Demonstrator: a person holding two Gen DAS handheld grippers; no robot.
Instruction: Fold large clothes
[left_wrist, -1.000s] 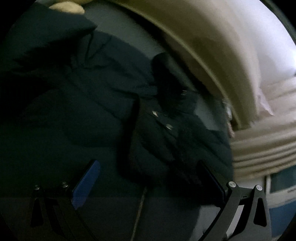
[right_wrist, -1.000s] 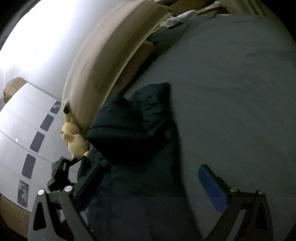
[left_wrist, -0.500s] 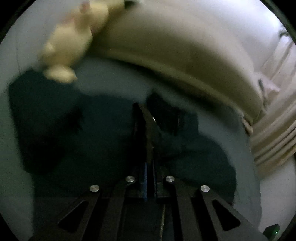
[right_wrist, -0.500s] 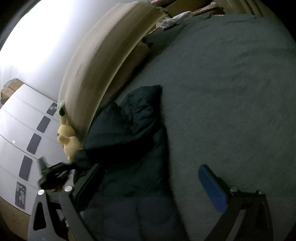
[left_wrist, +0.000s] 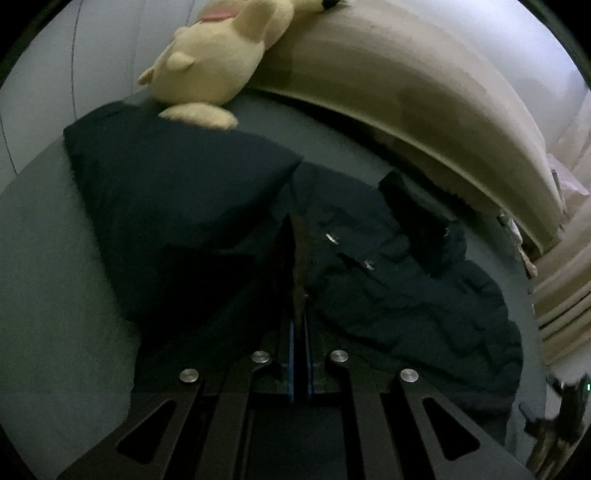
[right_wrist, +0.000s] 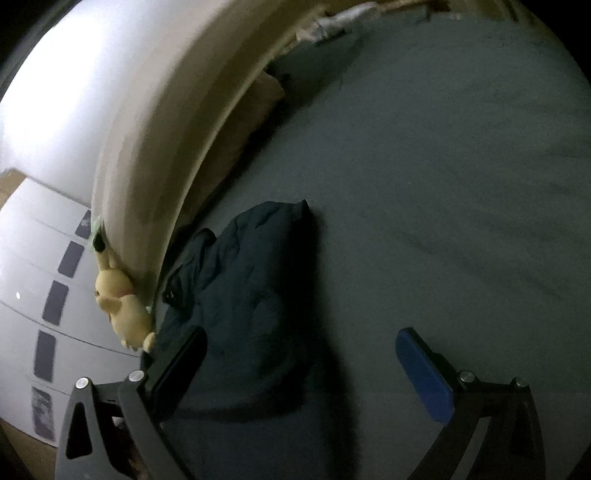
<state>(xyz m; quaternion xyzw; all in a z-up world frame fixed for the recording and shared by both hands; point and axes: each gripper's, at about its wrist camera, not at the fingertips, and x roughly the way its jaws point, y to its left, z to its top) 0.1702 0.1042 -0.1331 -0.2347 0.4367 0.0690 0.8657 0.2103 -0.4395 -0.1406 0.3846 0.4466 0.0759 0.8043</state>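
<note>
Dark navy padded jacket (left_wrist: 388, 280) lies crumpled on grey bed (right_wrist: 443, 184) near beige headboard (left_wrist: 406, 85) edge, yellow plush toy (left_wrist: 218, 62) beside. Left tongs (left_wrist: 299, 258) pinched together on jacket fabric; right tongs (right_wrist: 303, 354) spread wide, empty.

Bedroom — bed (right_wrist: 443, 184), headboard (left_wrist: 406, 92), plush toy (left_wrist: 221, 62).

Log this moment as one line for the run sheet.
stage: folding dark jacket on bed | left gripper: jaws shut, fabric pinched? unclear | right gripper: jaws open, empty, over jacket | plush toy at headboard
</note>
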